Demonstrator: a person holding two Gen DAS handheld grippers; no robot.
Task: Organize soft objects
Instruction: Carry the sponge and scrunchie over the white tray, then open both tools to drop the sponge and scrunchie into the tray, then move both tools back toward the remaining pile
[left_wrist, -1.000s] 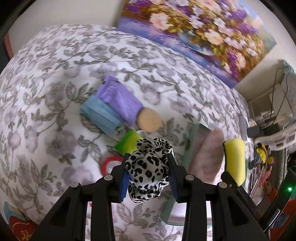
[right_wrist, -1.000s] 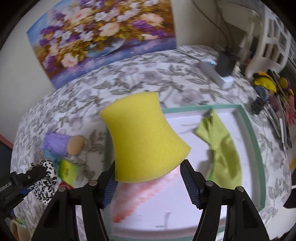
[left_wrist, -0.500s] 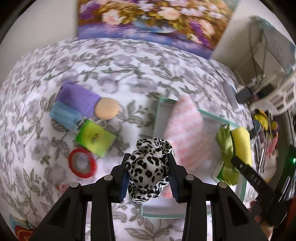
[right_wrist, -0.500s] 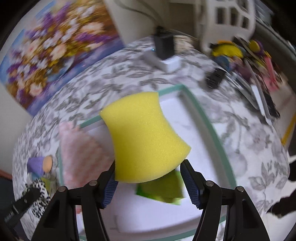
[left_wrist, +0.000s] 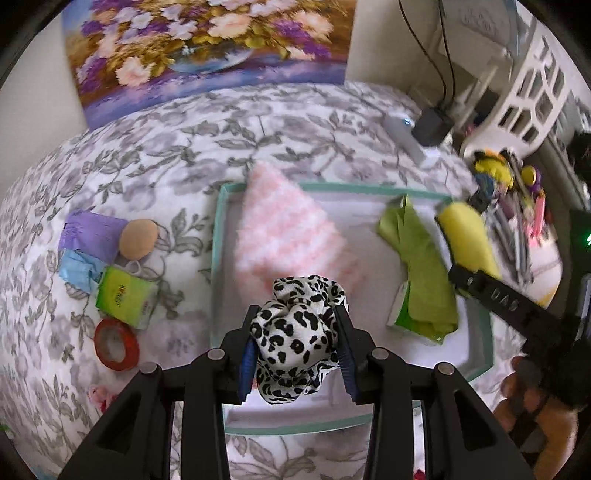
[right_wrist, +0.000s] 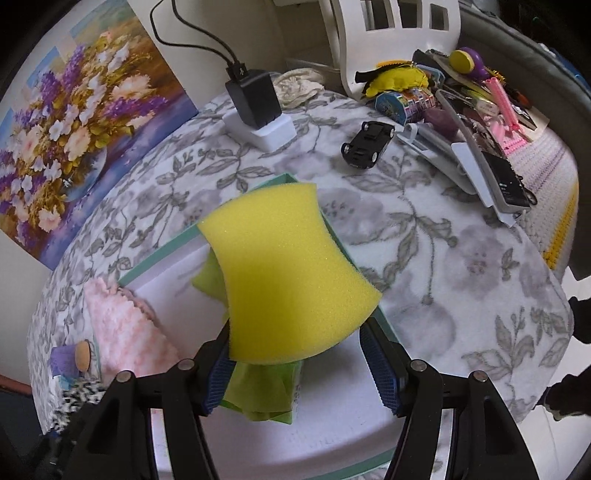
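1. carrying two soft things to the tray (left_wrist: 218, 258): scrunchie (left_wrist: 299, 325) in the left gripper (left_wrist: 297, 363), sponge (right_wrist: 284, 280) in the right gripper (right_wrist: 303, 369).
2. judged step: setting both down inside the teal rim, on bare white floor.
3. for the scrunchie: best lowered onto the clear patch at the near edge, just short of the pink cloth (left_wrist: 284, 236), not on top of it.
4. for the sponge: hanging over the tray's far right corner, partly past the rim; worth drawing inward before letting go, so it lands inside and beside the green cloth (left_wrist: 421, 273) rather than on the bedspread (right_wrist: 443, 258).
5. good to go low before opening; both things light and springy, likely to bounce or roll if dropped from height.
6. worth keeping the two grippers apart over the tray; right one already close in the left view, beside the green cloth.
7. left gripper: set narrow, blue pads (left_wrist: 246, 365) pressed into the scrunchie from both sides, fabric bulging above and below.
8. right gripper: set fairly wide, clamped on the sponge's lower edge, which bows in between the pads; sponge upright, hiding much of the tray behind it.
9. still outside on the left: purple pouch (left_wrist: 92, 236), blue packet (left_wrist: 79, 269), green pack (left_wrist: 125, 297), red tape (left_wrist: 116, 343).
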